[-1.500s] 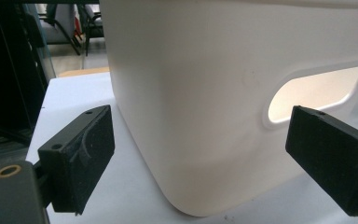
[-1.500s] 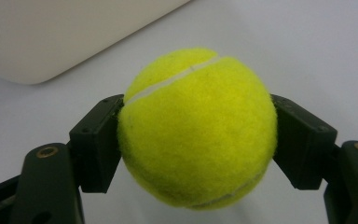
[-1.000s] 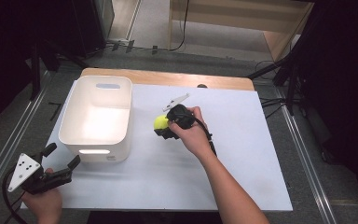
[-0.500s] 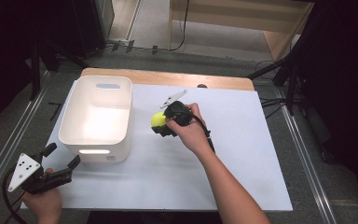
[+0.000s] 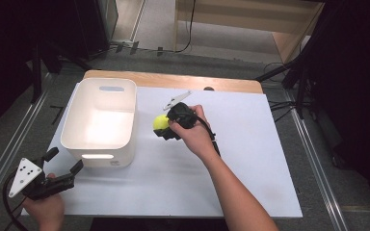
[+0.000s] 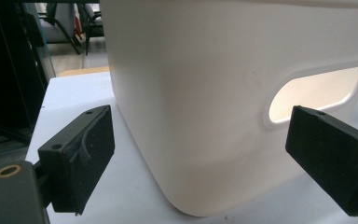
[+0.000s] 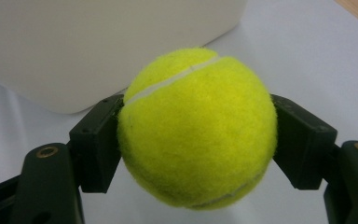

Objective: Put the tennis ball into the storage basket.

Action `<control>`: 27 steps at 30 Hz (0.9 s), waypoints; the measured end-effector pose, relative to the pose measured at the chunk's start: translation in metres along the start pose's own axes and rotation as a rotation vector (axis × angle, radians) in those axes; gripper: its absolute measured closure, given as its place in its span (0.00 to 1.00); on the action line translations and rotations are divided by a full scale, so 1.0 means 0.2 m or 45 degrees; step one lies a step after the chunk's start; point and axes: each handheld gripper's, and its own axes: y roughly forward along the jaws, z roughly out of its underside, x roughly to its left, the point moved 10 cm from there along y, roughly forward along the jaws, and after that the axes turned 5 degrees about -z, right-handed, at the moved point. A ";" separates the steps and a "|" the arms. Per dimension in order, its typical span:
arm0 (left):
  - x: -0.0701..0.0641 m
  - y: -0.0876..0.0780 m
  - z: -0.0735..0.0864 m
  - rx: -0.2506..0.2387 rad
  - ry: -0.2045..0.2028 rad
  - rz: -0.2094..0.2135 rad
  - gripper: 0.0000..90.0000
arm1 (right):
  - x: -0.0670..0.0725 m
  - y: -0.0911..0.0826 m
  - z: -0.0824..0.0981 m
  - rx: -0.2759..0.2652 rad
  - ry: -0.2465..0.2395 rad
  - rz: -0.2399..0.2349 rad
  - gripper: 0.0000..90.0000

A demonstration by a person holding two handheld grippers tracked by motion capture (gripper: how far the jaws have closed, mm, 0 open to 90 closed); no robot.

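Observation:
A yellow tennis ball (image 5: 161, 122) (image 7: 196, 128) is clamped between the two black jaws of my right gripper (image 5: 166, 128) (image 7: 198, 140), which is shut on it just above the white mat, right of the white bin (image 5: 101, 120). The bin's wall (image 7: 74, 46) lies close behind the ball. My left gripper (image 5: 63, 168) (image 6: 214, 158) rests at the front left corner of the mat, open, its jaws wide apart with nothing between them. It faces the bin's near wall (image 6: 205, 93) and its handle cut-out (image 6: 314, 93).
The white mat (image 5: 250, 144) covers a wooden table (image 5: 173, 79). Metal rails run along both sides of the table on the floor. Cables and dark stands lie beyond the far edge and at the right.
The right gripper with the ball has shifted slightly left toward the bin. The left gripper has stayed still.

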 end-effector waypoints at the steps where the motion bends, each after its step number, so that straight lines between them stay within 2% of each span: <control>1: 0.00 0.00 0.00 0.000 -0.001 0.000 0.09 | 0.00 0.00 -0.01 -0.003 -0.005 0.000 0.27; 8: 0.00 0.00 0.00 -0.002 -0.001 0.001 0.09 | 0.02 -0.01 -0.06 -0.011 -0.018 -0.007 0.27; 11: 0.00 0.00 0.00 -0.001 -0.002 0.003 0.09 | 0.03 -0.01 -0.09 -0.014 -0.044 -0.012 0.27; 13: 0.00 0.00 0.00 0.001 -0.001 0.003 0.09 | 0.04 -0.01 -0.09 -0.014 -0.034 -0.014 0.27; 27: 0.00 0.00 0.00 0.001 -0.003 0.002 0.09 | 0.06 -0.03 -0.16 -0.030 -0.063 -0.030 0.27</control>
